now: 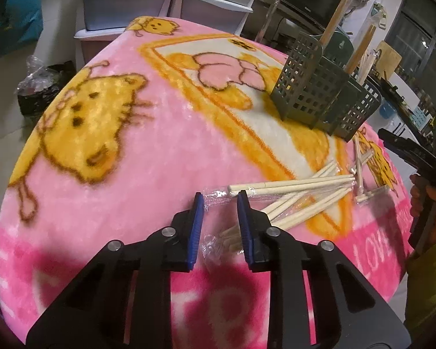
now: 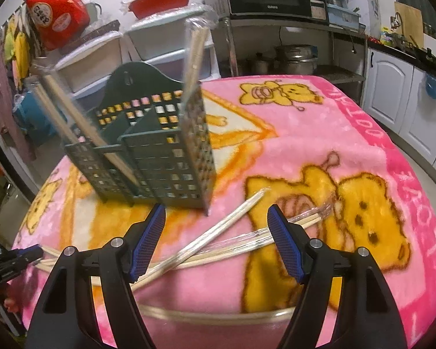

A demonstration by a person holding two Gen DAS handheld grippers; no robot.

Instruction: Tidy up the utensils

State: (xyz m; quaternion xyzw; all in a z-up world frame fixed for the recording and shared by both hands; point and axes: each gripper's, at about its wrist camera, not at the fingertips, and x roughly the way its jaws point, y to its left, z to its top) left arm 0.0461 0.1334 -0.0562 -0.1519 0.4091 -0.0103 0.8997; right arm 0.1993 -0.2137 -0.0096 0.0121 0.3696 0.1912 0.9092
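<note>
Your left gripper (image 1: 219,200) gapes over wrapped chopsticks (image 1: 290,192). Your right gripper (image 2: 216,215) is spread wide, the basket (image 2: 157,157) just ahead.

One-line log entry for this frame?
left gripper: open over wrapped chopsticks | right gripper: open, empty | caddy: some chopsticks in

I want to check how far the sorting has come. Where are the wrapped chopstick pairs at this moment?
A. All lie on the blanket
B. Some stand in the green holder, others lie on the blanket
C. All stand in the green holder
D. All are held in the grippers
B: in the right wrist view, wrapped chopsticks stand up out of the green holder, while other wrapped pairs lie loose on the pink blanket.
</note>
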